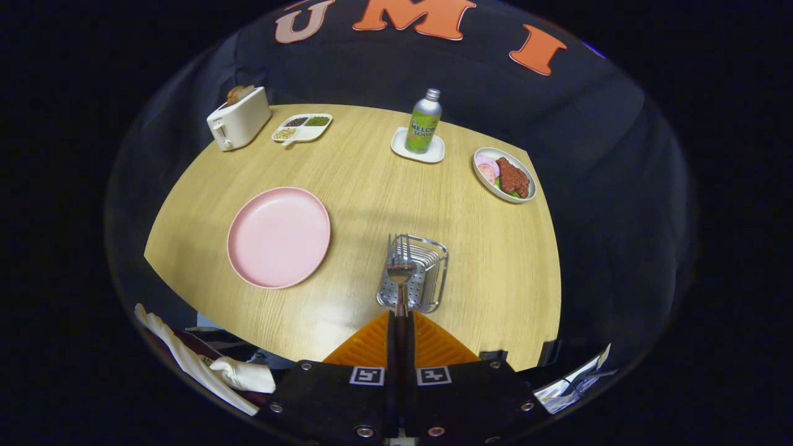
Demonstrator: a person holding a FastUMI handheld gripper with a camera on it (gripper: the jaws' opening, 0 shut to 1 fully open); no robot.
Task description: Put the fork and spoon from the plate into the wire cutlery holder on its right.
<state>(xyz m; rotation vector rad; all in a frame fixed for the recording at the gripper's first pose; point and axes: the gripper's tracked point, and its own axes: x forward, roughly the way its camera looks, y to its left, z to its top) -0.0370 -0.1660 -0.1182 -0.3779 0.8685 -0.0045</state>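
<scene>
My gripper (401, 317) is shut on the fork (401, 275), whose handle runs back between the two fingers while its tines point forward. The fork hangs over the wire cutlery holder (427, 272), which stands just ahead of the fingers on the wooden table (372, 179). To the left of the holder lies the pink plate (279, 236), its surface bare. I cannot make out a spoon among the holder's wires.
At the table's far side stand a white toaster with bread (238, 118), a divided snack tray (302, 127), a soda bottle on a white coaster (423, 124) and an oval dish of food (503, 174). White cloth (204, 365) lies below the near edge.
</scene>
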